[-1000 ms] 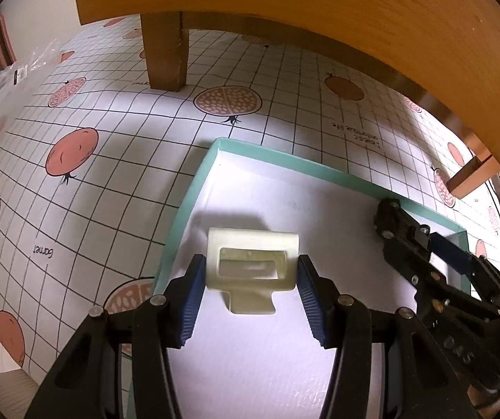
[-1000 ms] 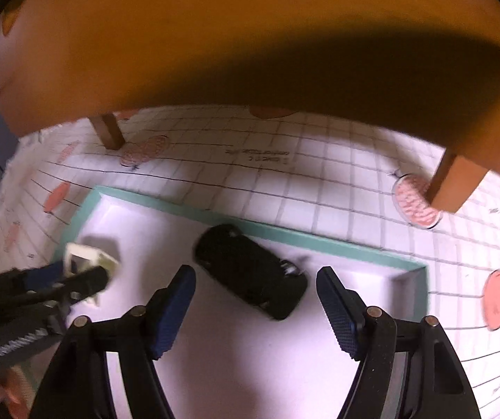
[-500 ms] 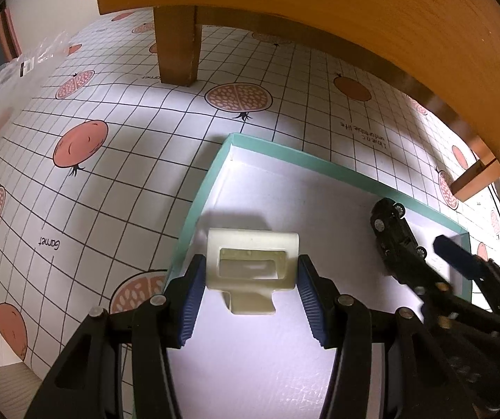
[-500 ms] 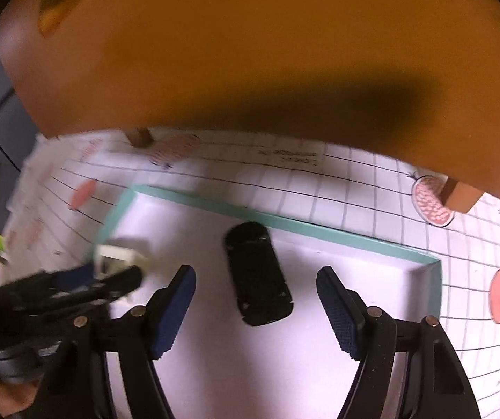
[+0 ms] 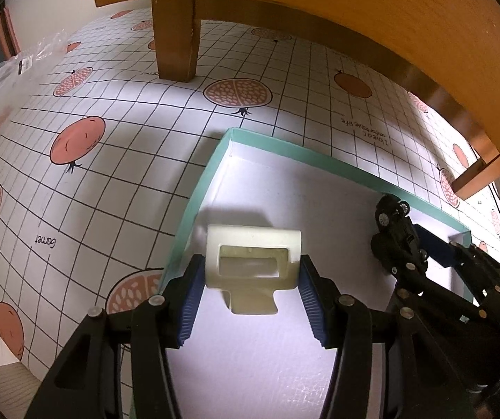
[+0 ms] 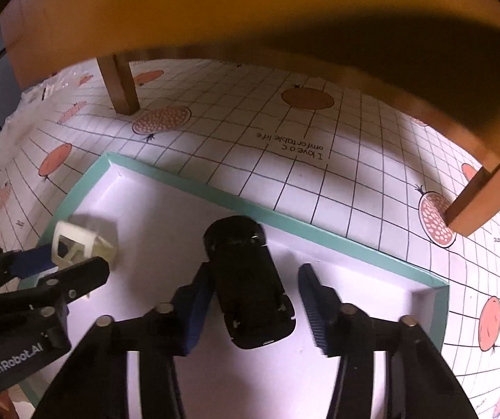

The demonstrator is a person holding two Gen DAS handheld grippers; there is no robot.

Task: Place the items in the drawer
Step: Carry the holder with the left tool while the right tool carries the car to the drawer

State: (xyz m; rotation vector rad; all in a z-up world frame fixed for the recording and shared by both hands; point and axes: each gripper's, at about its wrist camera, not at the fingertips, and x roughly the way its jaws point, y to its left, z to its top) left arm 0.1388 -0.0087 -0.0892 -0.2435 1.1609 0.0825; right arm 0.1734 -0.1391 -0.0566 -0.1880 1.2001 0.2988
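The drawer (image 5: 201, 188), a shallow teal-rimmed tray w/ white inside, is lying on the worktop (image 5: 117, 160), which is covered by a grid cloth w/ pomegranate prints, in front of a wooden stand (image 5: 175, 35) on legs.

The left gripper (image 5: 250, 276) is pointing down into the drawer near its left wall. Its jaws are pinching a cream plastic clip (image 5: 251, 256) from both sides; the blue pads are touching the clip's ends. The clip is sitting inside the drawer, close to the left rim; I cannot tell if it is resting on the drawer floor or is lifted a bit.

The right gripper (image 6: 255, 300) is also reaching into the drawer, more to the right side, near the far rim. Its jaws have just been closing, w/ a black toy car (image 6: 250, 279) between them. The left pad is touching the car's side, but the right pad is still apart from it, a gap of white floor is showing, so the jaws are partly spread and not pinching yet. The car is lying in the drawer, its front end nearly touching the far rim.

A crumpled clear plastic bag (image 5: 16, 66) is lying on the worktop, well apart from the drawer, to the far left.
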